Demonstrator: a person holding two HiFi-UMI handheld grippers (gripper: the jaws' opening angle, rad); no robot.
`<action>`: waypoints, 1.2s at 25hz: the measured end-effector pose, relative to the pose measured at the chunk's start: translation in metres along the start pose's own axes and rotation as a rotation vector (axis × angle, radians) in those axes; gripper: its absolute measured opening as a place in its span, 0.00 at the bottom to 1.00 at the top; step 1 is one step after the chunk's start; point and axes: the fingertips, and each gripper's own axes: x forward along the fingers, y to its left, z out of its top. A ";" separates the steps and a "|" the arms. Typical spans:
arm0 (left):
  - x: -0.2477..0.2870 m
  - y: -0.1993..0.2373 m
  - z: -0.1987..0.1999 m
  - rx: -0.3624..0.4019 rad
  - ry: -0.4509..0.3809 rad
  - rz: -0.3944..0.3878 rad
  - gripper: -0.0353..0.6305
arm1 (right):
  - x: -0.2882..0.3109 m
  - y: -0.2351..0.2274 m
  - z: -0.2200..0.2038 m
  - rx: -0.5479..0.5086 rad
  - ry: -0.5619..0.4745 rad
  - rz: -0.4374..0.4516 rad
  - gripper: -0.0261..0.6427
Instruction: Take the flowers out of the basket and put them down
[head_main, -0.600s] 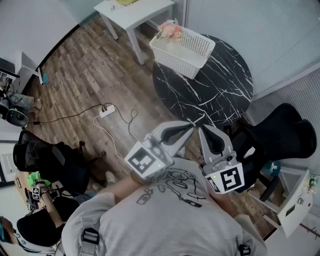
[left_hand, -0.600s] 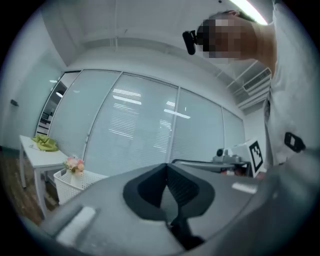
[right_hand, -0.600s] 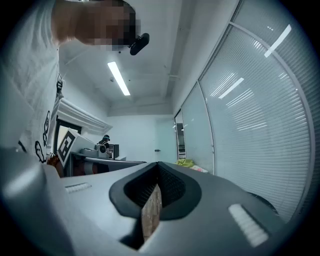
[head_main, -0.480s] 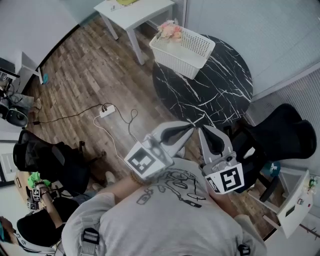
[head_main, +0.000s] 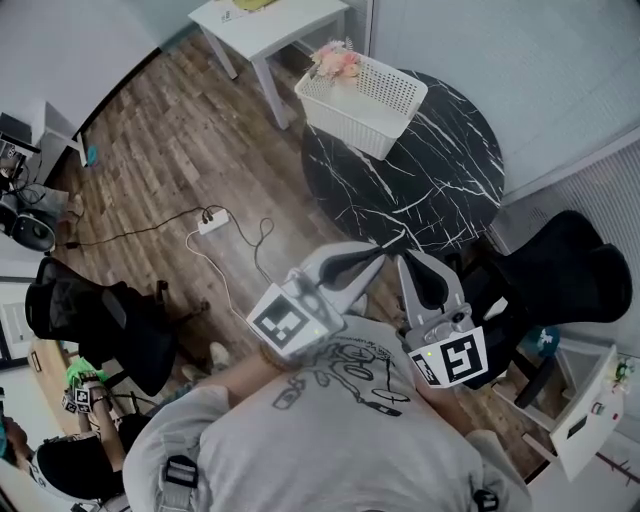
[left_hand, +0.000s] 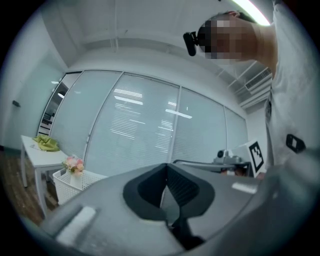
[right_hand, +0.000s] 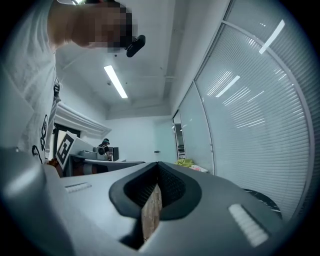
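Note:
Pink flowers (head_main: 337, 60) stand in a corner of a white plastic basket (head_main: 375, 105) at the far edge of a round black marble table (head_main: 420, 180). In the left gripper view the flowers (left_hand: 74, 164) and basket (left_hand: 67, 184) show small at the lower left. Both grippers are held close to the person's chest, well short of the table. My left gripper (head_main: 385, 252) is shut with nothing in it, tips together. My right gripper (head_main: 402, 262) is shut and empty too. The jaws of each meet in the gripper views.
A white side table (head_main: 270, 25) stands behind the basket. A black office chair (head_main: 560, 275) is at the right, another (head_main: 100, 320) at the left. A power strip and cable (head_main: 215, 225) lie on the wooden floor. Glass walls with blinds (left_hand: 145, 130) surround the room.
The view has shifted slightly, so the basket and table sit a little further left. Both grippers stay shut and held in the same place.

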 end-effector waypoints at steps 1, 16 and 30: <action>0.003 -0.001 -0.002 0.002 0.002 0.001 0.06 | -0.002 -0.002 -0.001 0.002 0.000 0.001 0.05; 0.030 -0.008 -0.025 -0.039 0.031 0.050 0.06 | -0.018 -0.029 -0.016 0.015 0.025 0.038 0.05; 0.034 0.023 -0.025 -0.023 0.014 0.090 0.06 | 0.010 -0.034 -0.024 -0.006 0.037 0.101 0.05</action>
